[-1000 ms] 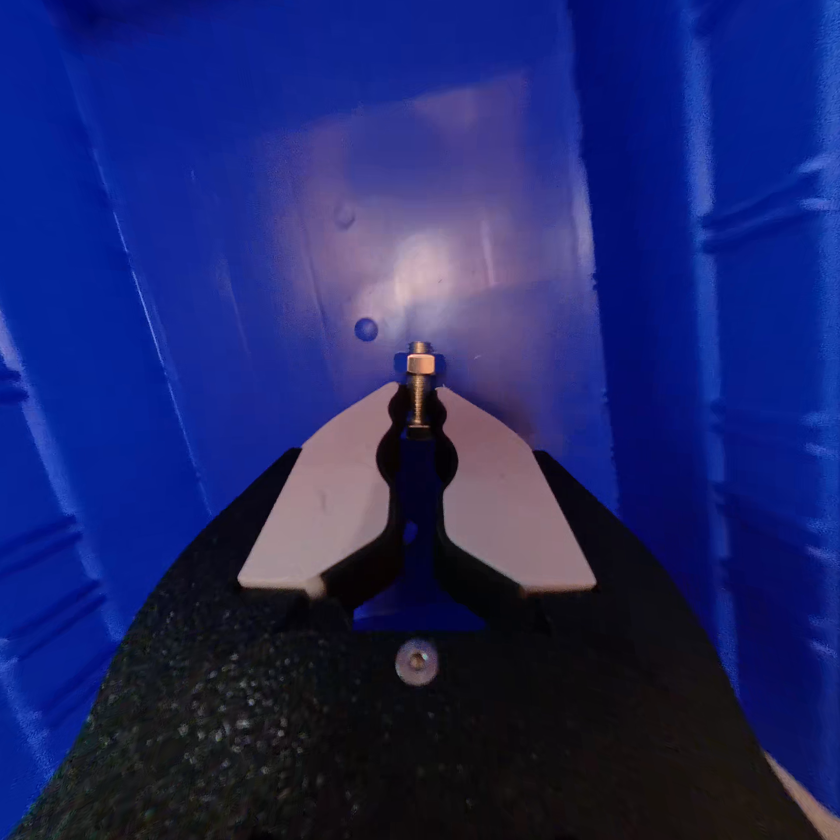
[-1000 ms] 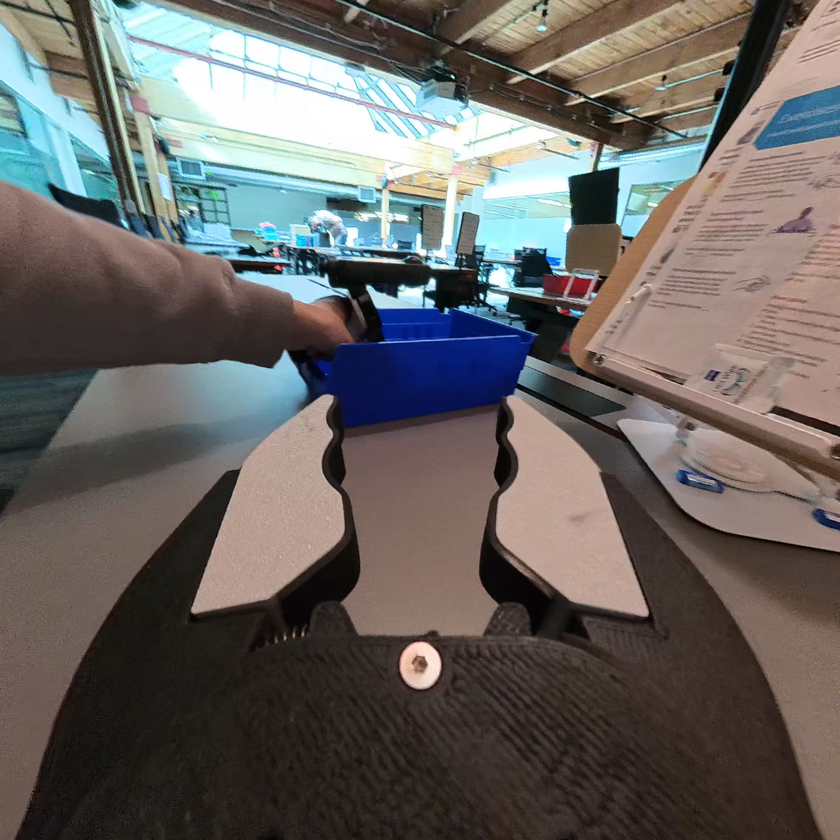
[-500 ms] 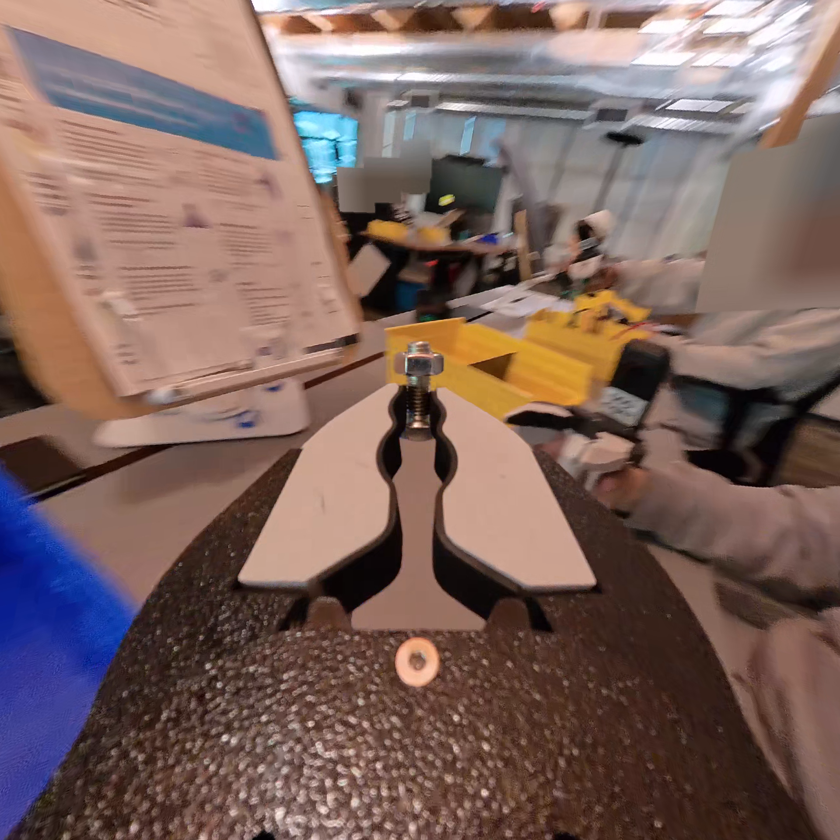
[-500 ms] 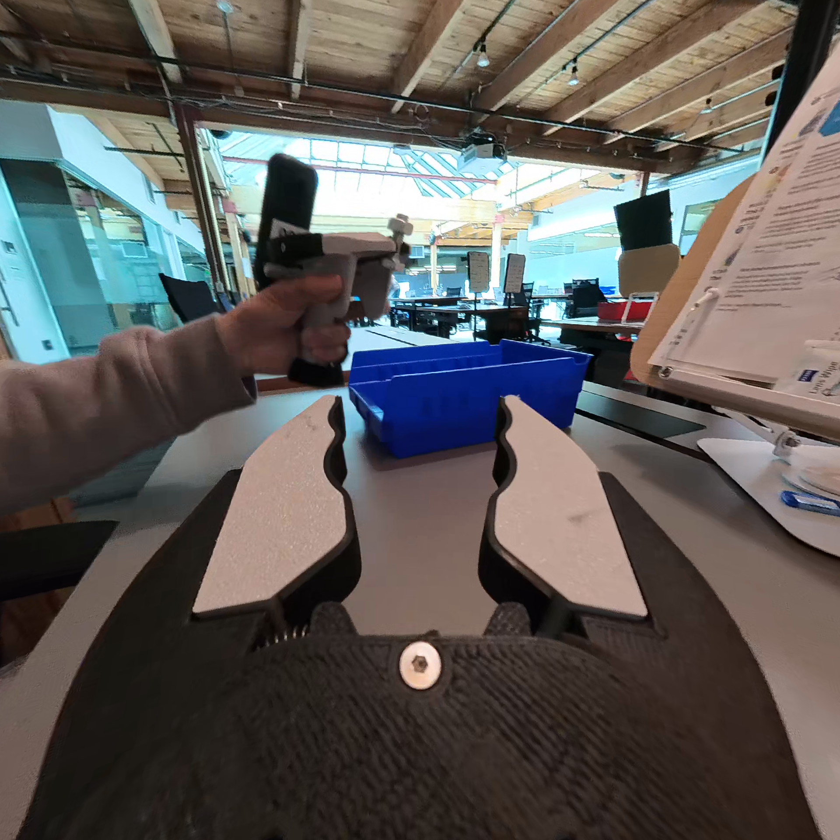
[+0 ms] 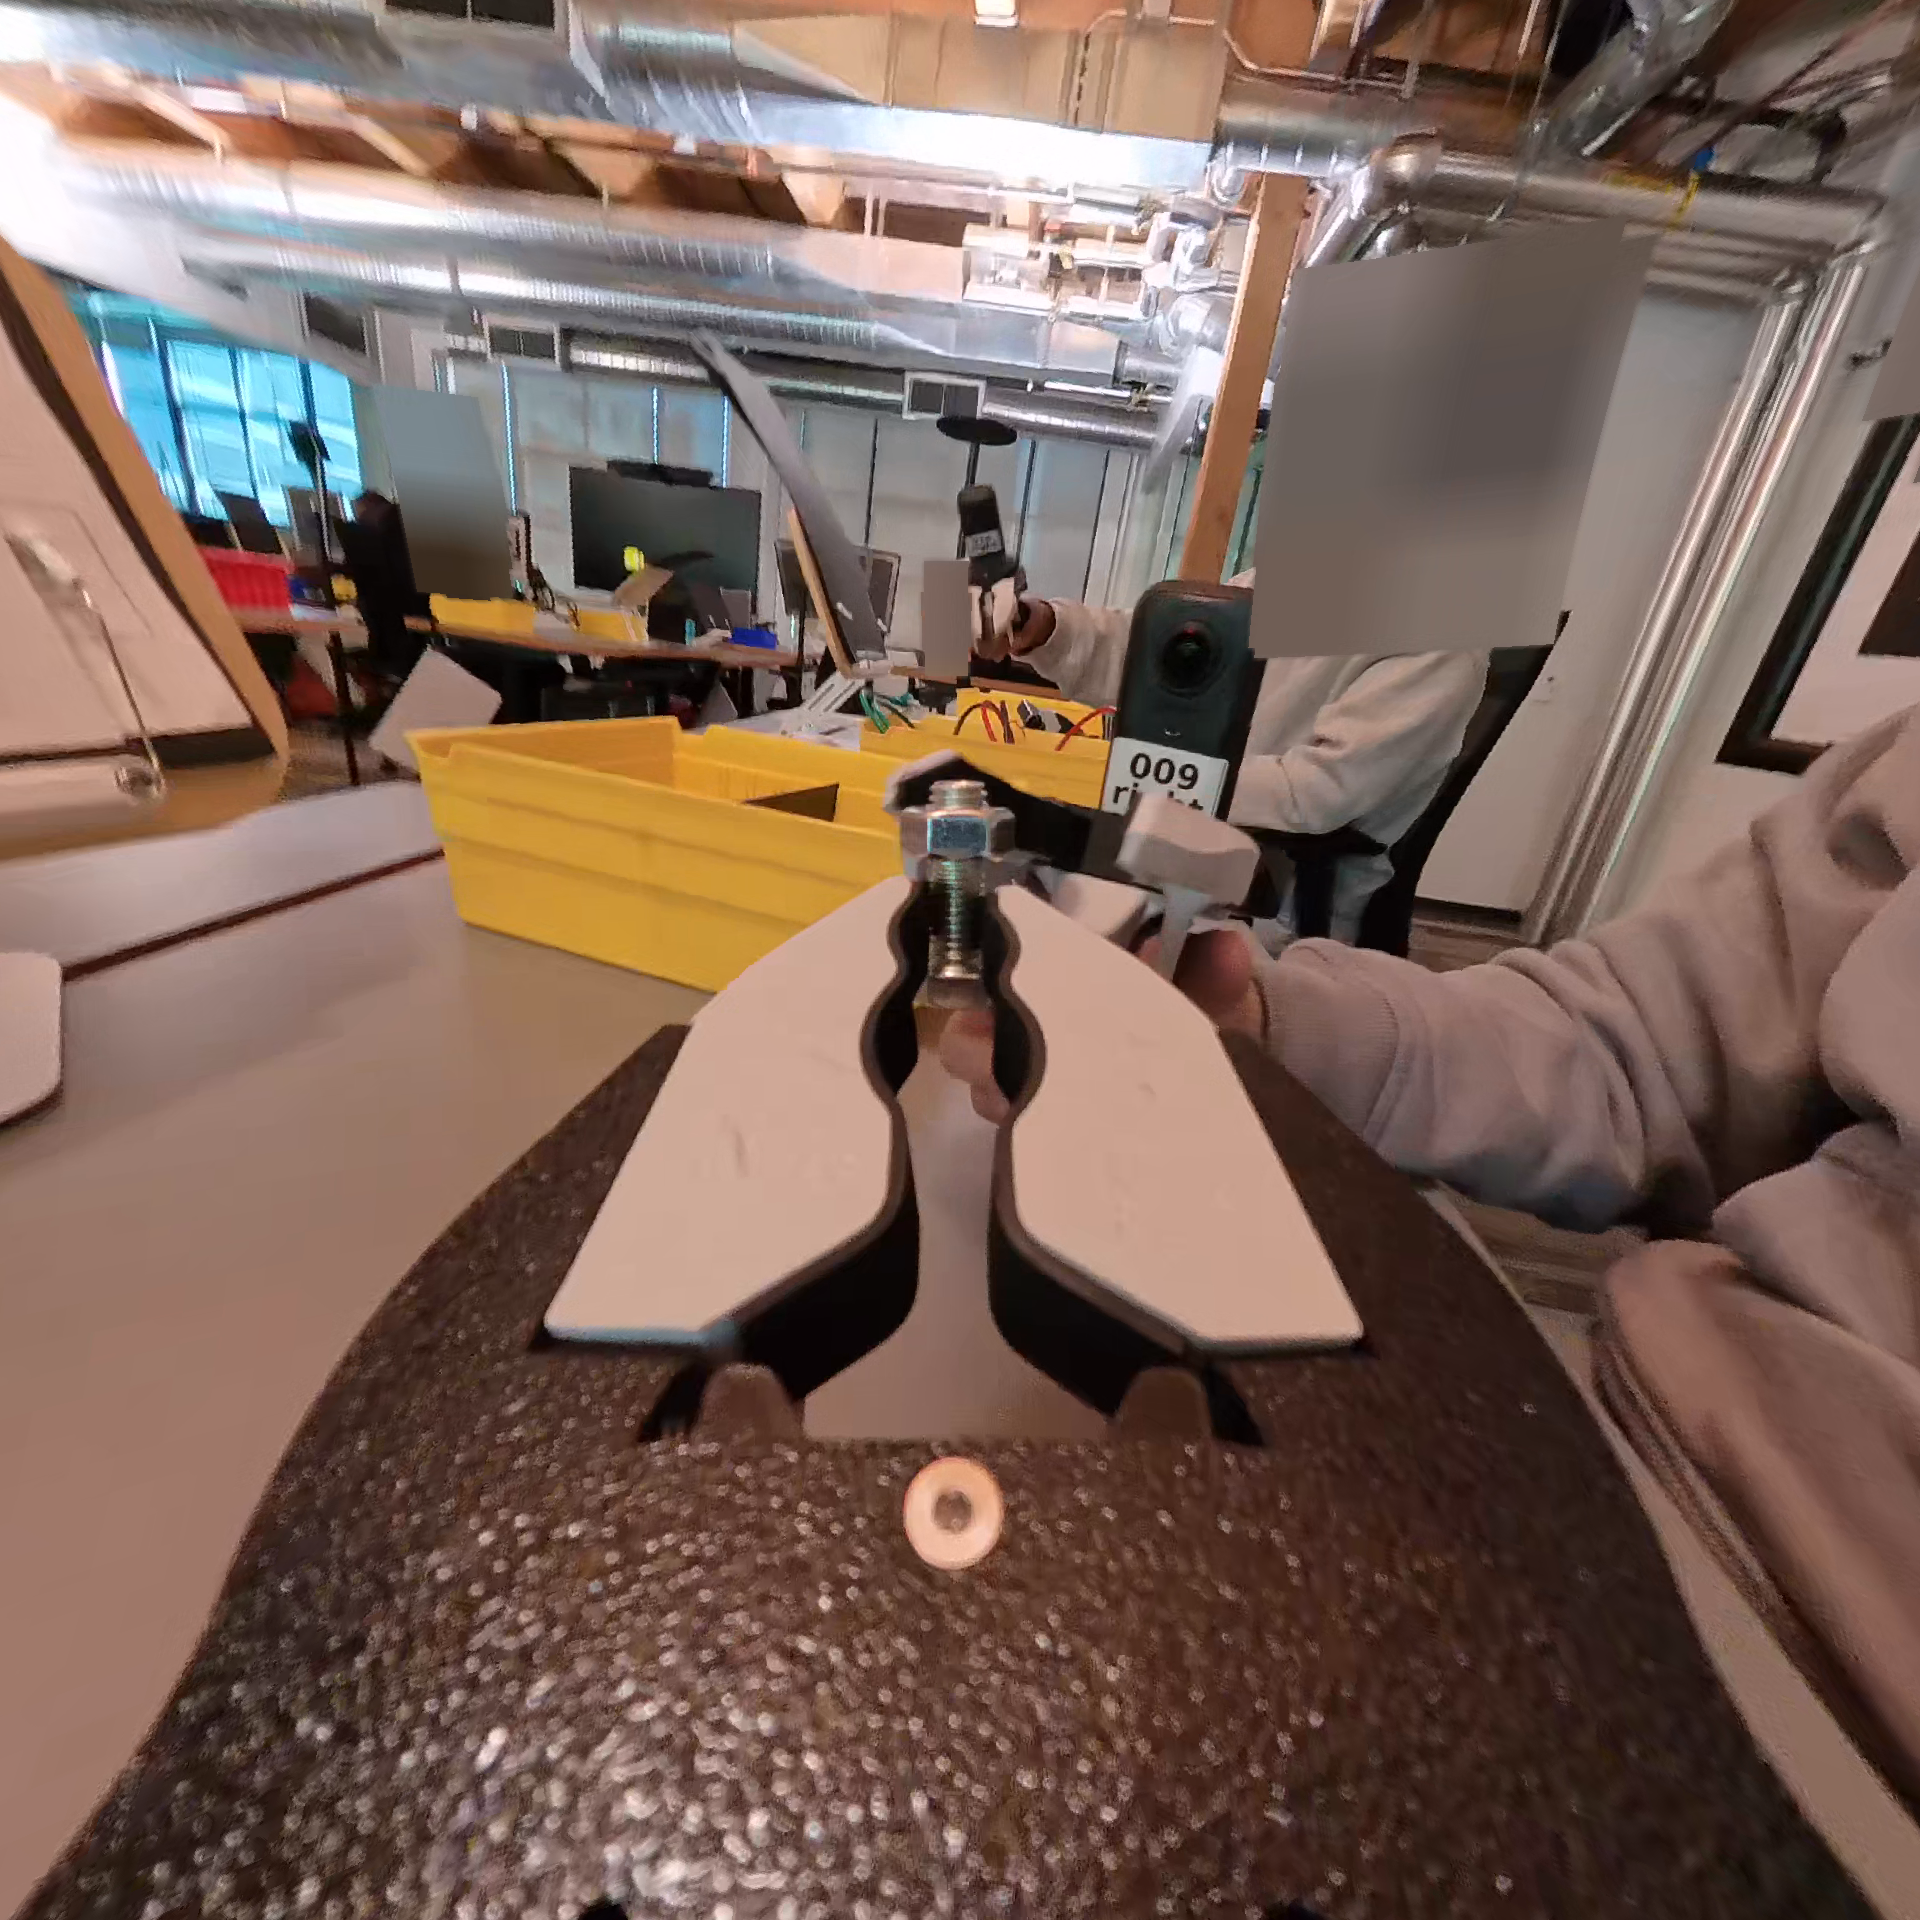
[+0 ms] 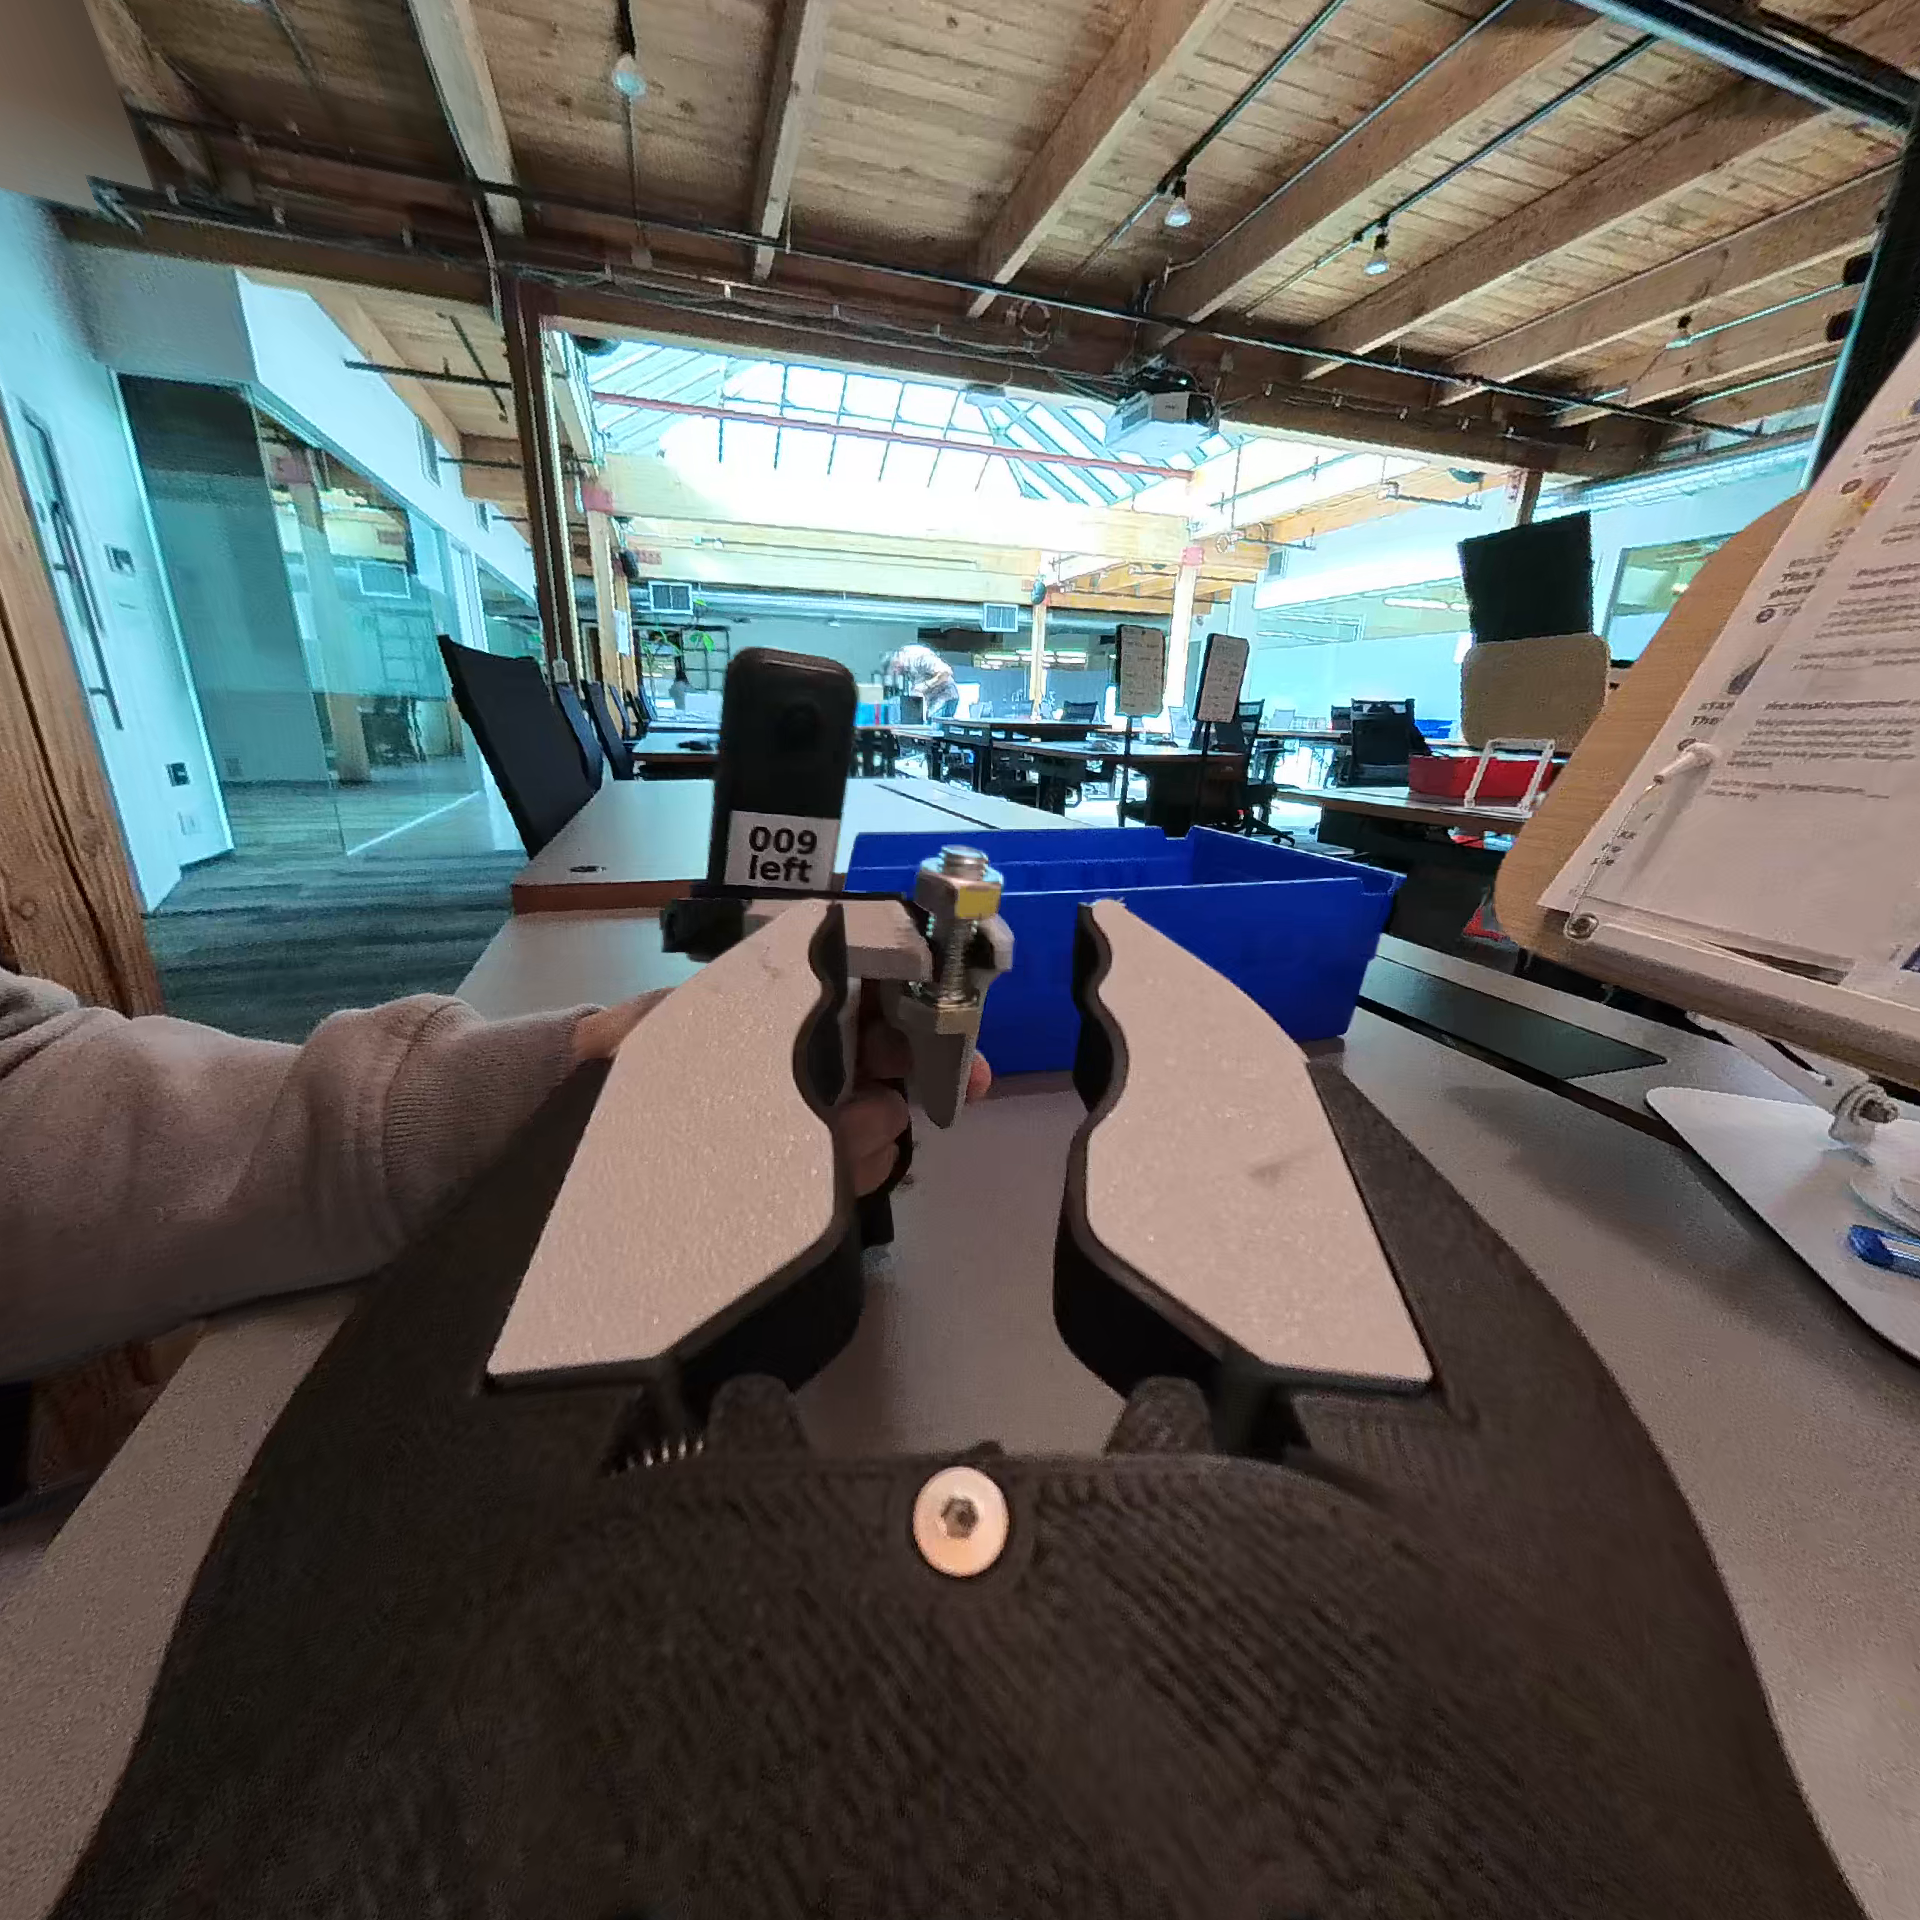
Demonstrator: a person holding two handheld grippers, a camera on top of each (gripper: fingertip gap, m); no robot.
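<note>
You are working over a plain grey table (image 6: 966,1226) in a wide open office with wooden ceiling beams (image 6: 1039,125), rows of desks and dark chairs (image 6: 520,738) far ahead. Seen from your left gripper (image 5: 954,914), a yellow bin (image 5: 644,831) sits ahead and to its left, with silver ducts (image 5: 520,229) overhead. Seen from your right gripper (image 6: 956,935), a blue bin (image 6: 1195,925) stands just beyond its fingertips, and a tilted wooden board with printed sheets (image 6: 1766,790) rises to its right.

Your left gripper is clamped on a silver bolt (image 5: 954,894): both pads press on the threaded shank, which stands upright with a hex nut (image 5: 956,829) sitting just above the fingertips.

Your right gripper's fingers stand apart with nothing between the pads. The bolt, in the left gripper's grasp, shows just ahead, between them and closer to the left finger (image 6: 727,1091).
</note>
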